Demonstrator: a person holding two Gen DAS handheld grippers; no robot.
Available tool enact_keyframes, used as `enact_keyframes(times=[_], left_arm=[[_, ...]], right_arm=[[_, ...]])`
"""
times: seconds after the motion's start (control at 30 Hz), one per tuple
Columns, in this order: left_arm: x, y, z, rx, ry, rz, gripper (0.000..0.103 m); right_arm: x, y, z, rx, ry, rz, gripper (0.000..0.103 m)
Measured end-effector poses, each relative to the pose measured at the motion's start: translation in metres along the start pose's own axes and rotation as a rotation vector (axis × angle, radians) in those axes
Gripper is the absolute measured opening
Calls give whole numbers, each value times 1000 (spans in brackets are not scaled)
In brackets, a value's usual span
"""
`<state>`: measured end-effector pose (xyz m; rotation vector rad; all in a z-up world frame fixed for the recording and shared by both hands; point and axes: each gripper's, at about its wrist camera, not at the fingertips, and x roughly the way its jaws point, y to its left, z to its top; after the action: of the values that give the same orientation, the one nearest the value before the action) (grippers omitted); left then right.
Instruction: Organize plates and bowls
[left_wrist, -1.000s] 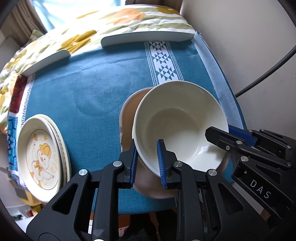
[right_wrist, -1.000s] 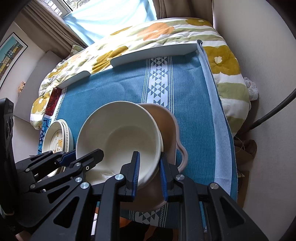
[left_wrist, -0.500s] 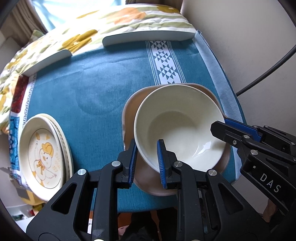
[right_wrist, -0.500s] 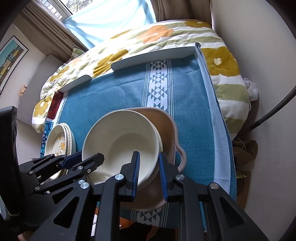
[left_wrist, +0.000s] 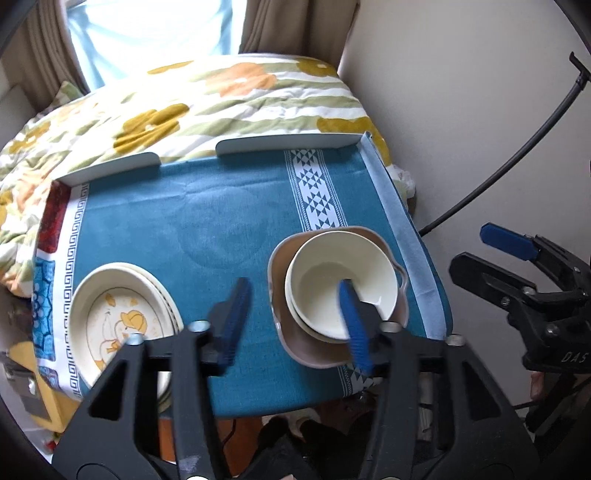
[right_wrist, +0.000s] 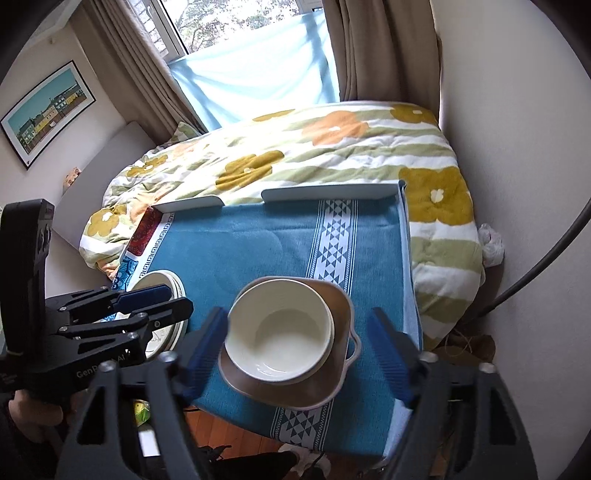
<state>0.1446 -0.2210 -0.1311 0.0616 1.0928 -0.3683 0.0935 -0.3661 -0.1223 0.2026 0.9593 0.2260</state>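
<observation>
A cream bowl (left_wrist: 332, 284) sits nested inside a larger brown bowl with a small handle (left_wrist: 306, 354) at the table's front right; both show in the right wrist view, the cream bowl (right_wrist: 280, 332) inside the brown bowl (right_wrist: 295, 391). A stack of cream plates with a duck picture (left_wrist: 114, 325) lies at the front left, and shows in the right wrist view (right_wrist: 162, 284). My left gripper (left_wrist: 295, 321) is open and empty above the table's front edge. My right gripper (right_wrist: 295, 350) is open and empty, raised above the bowls.
The table has a blue cloth (left_wrist: 221, 221) with a white patterned stripe. A raised white rim (left_wrist: 288, 142) runs along its far edge. A flowered quilt (right_wrist: 295, 147) lies on the bed behind. A wall (left_wrist: 461, 110) and a black cable (left_wrist: 517, 155) stand to the right.
Both grippers let go of the cream bowl, opened wide and pulled back and up. The cream bowl now rests inside the brown bowl.
</observation>
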Motion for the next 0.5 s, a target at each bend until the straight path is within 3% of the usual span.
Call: enact_keyframes(times=[0.03,0.07,0.13,0.23,0.4,0.5], left_arm=[[-5,2,-2,5,-22,7,99],[-9,3,-4,12,-47,14,102],[-13,5,-8,43,-50,15,102],[-9,8,-15,106,14,7,102],[16,10,-29,207,142,35,102],[34,9,-32,214,196,14,102]], right_arm=[[-5,-1,-1,-4,-15,0,85],[-9,-2,-2,-11,-25,-3,85],[-13,-3,-5,-35,-48,-19,86],[-14,-8,-16,-85,-49,-53,91],[14,-21,-29,-131,172,-97,91],[29,-28,-38,-138,243,-132,91]])
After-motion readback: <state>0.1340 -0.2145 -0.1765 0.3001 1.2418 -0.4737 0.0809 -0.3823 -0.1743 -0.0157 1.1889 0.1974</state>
